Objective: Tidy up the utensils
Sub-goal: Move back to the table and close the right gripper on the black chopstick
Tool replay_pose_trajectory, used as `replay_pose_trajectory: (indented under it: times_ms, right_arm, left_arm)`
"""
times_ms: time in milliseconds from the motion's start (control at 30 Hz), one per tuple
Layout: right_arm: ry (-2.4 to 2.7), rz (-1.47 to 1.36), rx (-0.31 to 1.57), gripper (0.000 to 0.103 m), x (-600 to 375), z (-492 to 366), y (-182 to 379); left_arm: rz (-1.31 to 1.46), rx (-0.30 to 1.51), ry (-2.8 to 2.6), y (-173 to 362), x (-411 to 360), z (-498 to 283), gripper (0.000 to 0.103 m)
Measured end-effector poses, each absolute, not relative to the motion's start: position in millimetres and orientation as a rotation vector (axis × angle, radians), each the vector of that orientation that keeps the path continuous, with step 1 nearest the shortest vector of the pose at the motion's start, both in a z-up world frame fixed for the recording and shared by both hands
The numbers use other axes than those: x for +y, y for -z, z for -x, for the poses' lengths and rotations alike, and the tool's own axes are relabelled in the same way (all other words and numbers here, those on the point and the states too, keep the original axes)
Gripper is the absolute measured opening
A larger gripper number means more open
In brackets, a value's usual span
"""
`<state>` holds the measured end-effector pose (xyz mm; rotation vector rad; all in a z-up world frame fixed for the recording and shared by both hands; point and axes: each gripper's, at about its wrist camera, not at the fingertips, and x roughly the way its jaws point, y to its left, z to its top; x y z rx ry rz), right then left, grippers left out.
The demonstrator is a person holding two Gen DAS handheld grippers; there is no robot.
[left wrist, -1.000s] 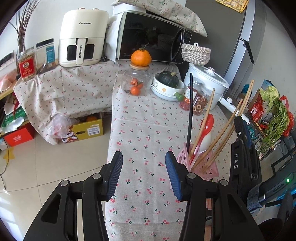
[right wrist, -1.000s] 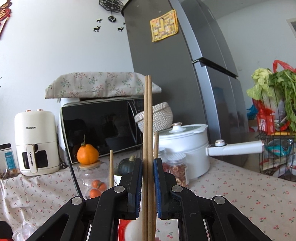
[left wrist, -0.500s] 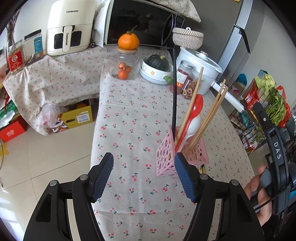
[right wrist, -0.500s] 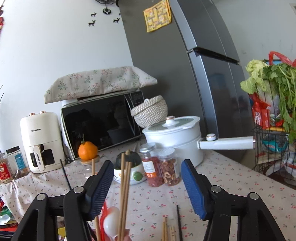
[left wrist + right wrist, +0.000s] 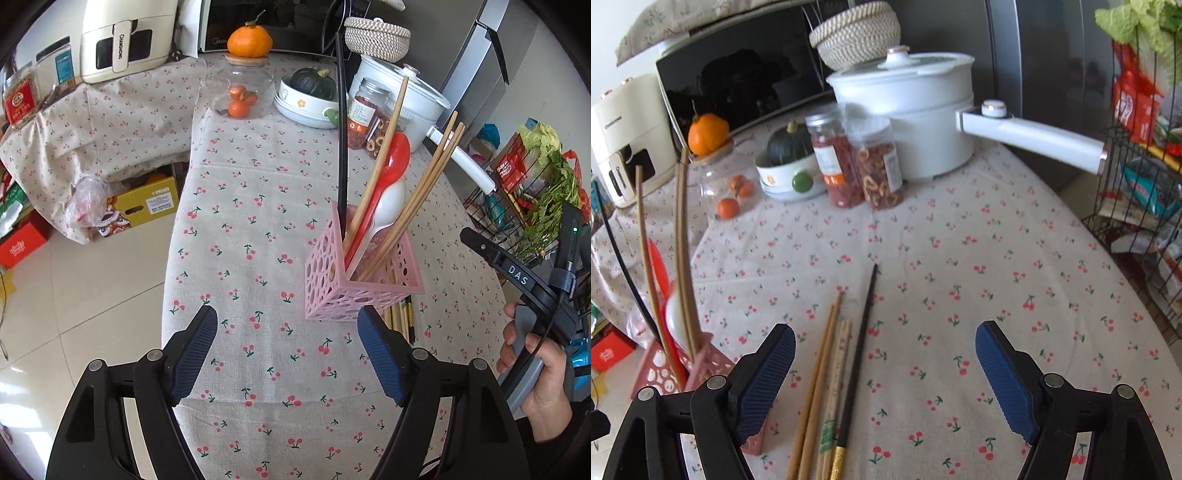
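Two wooden chopsticks (image 5: 417, 206) now stand in the pink holder (image 5: 354, 280); right claw (image 5: 886, 369), pinching them a second ago, is spread and empty over loose chopsticks (image 5: 834, 373) on the table (image 5: 997, 258). Left claw (image 5: 288, 350) spread, idle. Next pickup likely there.

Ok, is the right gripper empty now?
Yes. The right gripper is open, jaws wide apart with nothing between them; loose chopsticks lie on the cloth below.
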<state>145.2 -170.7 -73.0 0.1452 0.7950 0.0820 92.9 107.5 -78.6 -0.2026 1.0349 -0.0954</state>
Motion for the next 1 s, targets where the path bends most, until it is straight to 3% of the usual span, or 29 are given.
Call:
replay_pose_trajectory:
  times_ms: [267, 533, 1000]
  right_arm:
    - [-0.080, -0.162, 1.004, 0.084, -163.9, -183.5, 125.6]
    - [-0.057, -0.064, 1.095, 0.084, -151.0, -208.0, 150.7]
    - [-0.088, -0.053, 1.084, 0.068, -152.3, -220.2, 158.4]
  left_arm:
    - [0.187, 1.056, 0.111, 83.7, 97.7, -97.3, 0.081]
    - [0.162, 1.067, 0.148, 87.8, 85.2, -98.3, 0.081]
    - [0.099, 1.039, 0.276, 83.6, 35.8, -85.9, 0.081]
